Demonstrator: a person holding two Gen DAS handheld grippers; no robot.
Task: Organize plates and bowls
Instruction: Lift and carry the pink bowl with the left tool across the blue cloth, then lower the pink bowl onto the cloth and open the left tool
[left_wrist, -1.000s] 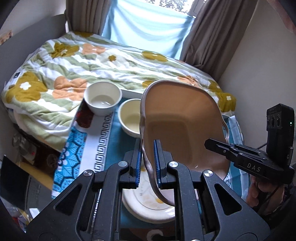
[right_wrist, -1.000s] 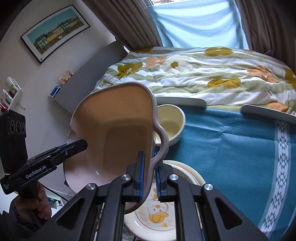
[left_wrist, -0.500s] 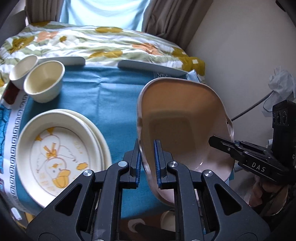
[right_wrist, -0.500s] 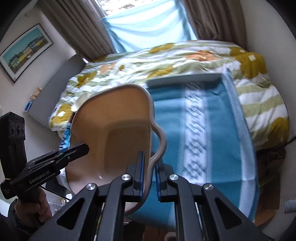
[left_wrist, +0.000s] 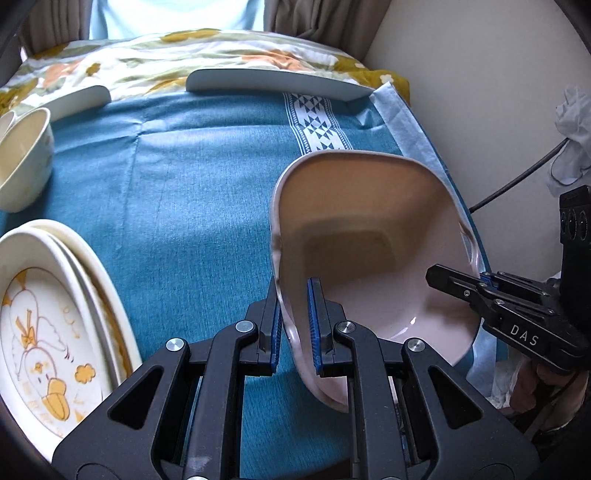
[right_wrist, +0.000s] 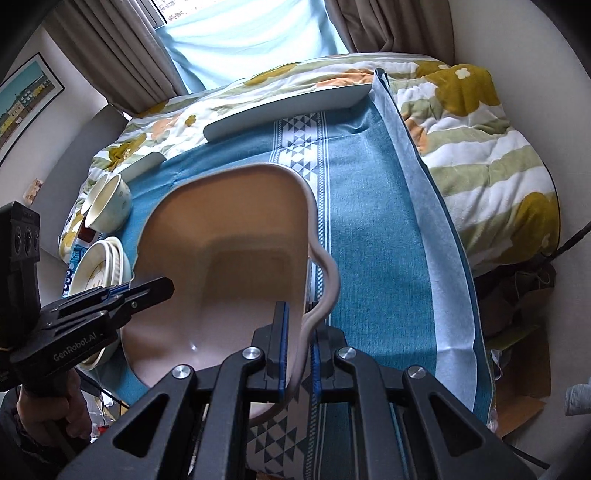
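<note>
pink dish (left_wrist: 369, 236), squarish with a wavy rim, hangs tilted above the right part of the table (left_wrist: 207, 206), carried from two opposite edges at once. the left gripper (left_wrist: 295, 325) has its jaws clenched over the near-left rim, blue pads on either side of the wall, while the right gripper (right_wrist: 298, 354) pinches the lobed handle edge in the same way. in my judgement two holds are used because a wide, shallow dish taken by one thin rim would swing and twist out; opposite grips keep it level enough to steer.

the blue cloth under the dish is bare on this side, which looks like the reason it is brought here: the left side already carries a stack of cream plates (left_wrist: 55, 325) with a duck drawing on the top one, and a cream bowl (left_wrist: 22, 162) sits further back near the bed's flowered quilt (left_wrist: 221, 51). a second bowl seems to stand just behind it, mostly cut off.

the dish is not yet down; its low edge is close to the cloth but i cannot tell if it touches. the likely risk is its right edge ending beyond the table's border beside the wall.
</note>
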